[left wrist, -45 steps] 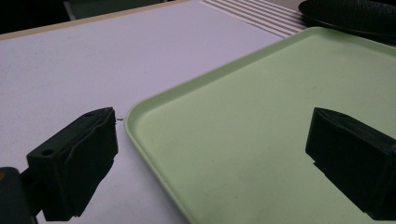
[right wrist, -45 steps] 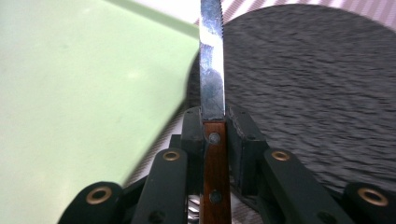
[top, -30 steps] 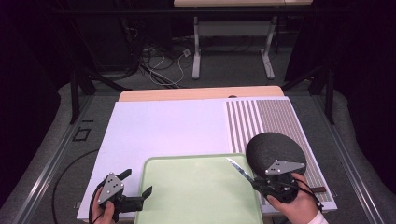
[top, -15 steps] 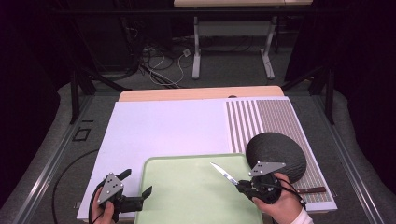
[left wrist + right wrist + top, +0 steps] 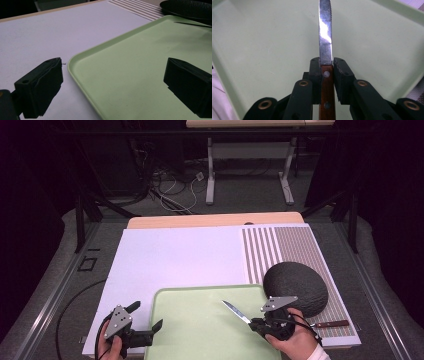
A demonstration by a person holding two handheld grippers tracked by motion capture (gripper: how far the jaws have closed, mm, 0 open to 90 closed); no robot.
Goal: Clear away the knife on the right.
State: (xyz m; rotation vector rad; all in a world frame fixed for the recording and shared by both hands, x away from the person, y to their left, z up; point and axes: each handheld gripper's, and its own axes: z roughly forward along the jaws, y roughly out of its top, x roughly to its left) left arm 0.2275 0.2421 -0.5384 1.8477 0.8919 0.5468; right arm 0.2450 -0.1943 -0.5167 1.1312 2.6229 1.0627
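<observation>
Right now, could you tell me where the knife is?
The knife is clamped by its wooden handle in the right gripper, its blade reaching over the right part of the green tray, just left of the black plate.

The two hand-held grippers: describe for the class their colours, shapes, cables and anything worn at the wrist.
The left gripper and right gripper are black, each topped by a grey three-cornered plate with small dark holes. Blocky black jaw pads sit on linked arms with brass-coloured rivets. A black cable loops from the left one. A white sleeve cuff shows at the right wrist.
</observation>
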